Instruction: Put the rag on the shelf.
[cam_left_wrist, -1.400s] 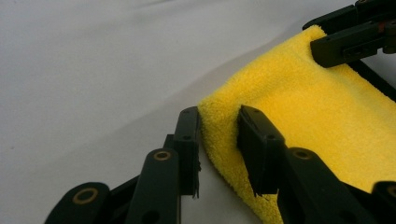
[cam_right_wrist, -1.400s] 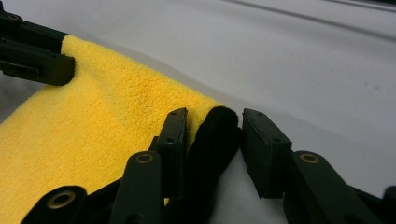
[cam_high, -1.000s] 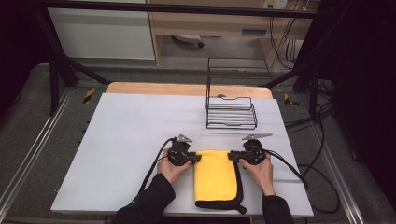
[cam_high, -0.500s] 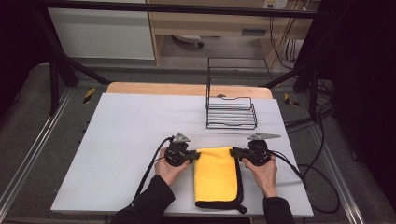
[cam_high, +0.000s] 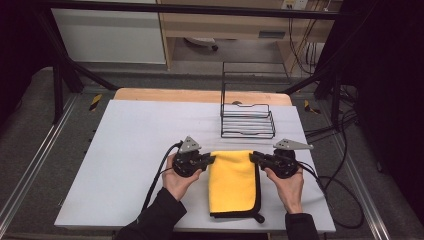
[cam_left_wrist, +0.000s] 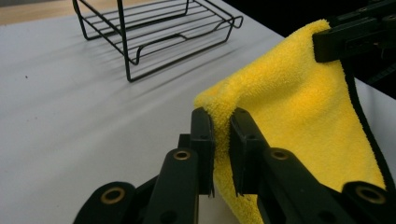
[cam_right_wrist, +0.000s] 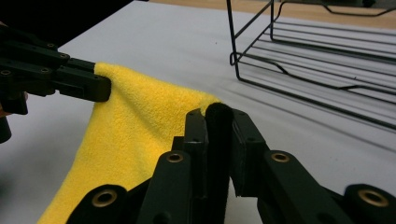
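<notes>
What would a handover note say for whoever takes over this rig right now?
Left gripper: shut on the yellow cloth's far left corner.
Right gripper: shut on its far right corner, on the black edging.
Cloth: folded, far edge lifted off the white table, near end resting on it.
Black wire rack: empty, just beyond the cloth.
Done: both corners gripped.
Left: probably carrying the cloth to the rack or refolding it.

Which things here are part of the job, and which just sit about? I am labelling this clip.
In the job: yellow cloth, pinched at its far corners by the left gripper and the right gripper.

Lying about: black wire rack, cables beside the table.
</notes>
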